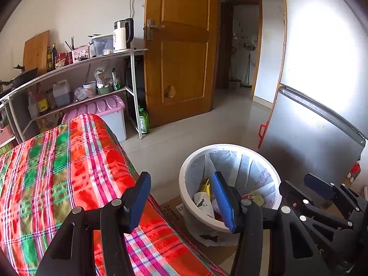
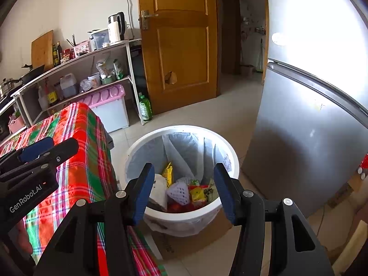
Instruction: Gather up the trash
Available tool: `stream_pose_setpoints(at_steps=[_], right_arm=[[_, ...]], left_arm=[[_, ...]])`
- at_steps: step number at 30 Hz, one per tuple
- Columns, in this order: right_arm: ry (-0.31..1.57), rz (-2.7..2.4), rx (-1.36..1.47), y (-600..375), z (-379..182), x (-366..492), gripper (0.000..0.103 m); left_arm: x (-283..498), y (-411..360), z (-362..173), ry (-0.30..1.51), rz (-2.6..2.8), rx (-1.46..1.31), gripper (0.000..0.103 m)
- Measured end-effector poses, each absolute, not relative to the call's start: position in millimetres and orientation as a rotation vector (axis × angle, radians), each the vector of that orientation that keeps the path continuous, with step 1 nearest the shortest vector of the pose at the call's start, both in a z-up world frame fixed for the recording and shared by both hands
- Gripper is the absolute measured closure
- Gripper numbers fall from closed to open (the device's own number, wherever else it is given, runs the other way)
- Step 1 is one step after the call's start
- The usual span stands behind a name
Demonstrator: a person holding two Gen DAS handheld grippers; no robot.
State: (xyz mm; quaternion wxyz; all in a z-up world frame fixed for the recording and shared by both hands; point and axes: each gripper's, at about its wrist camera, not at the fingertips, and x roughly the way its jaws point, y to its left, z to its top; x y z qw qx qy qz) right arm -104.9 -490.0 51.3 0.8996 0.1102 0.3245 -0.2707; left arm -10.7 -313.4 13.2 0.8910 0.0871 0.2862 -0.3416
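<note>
Trash (image 2: 184,191) is heaped in the lined bin (image 2: 138,147), directly ahead of and below the right gripper (image 2: 184,192), whose jaws are held apart and empty. The left gripper (image 1: 181,201), also spread and empty, is offset toward the plaid cloth (image 1: 57,161); the right is judged nearer.

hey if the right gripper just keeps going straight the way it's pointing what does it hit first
Most likely the trash in the white bin. The right gripper is open and empty, aimed down into the bin's mouth, with the white foam fruit net and snack wrappers between its fingers. Depth is hard to judge.
</note>
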Motion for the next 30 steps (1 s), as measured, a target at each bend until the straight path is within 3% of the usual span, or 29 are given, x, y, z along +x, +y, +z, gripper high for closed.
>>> stream_pose_setpoints(at_steps=[30], right_arm=[[0.673,-0.563,0.231,-484.6,50.6,-106.3,0.049]], left_arm=[[-11.3,-311.7,13.7,0.574,-0.716,0.167,0.048]])
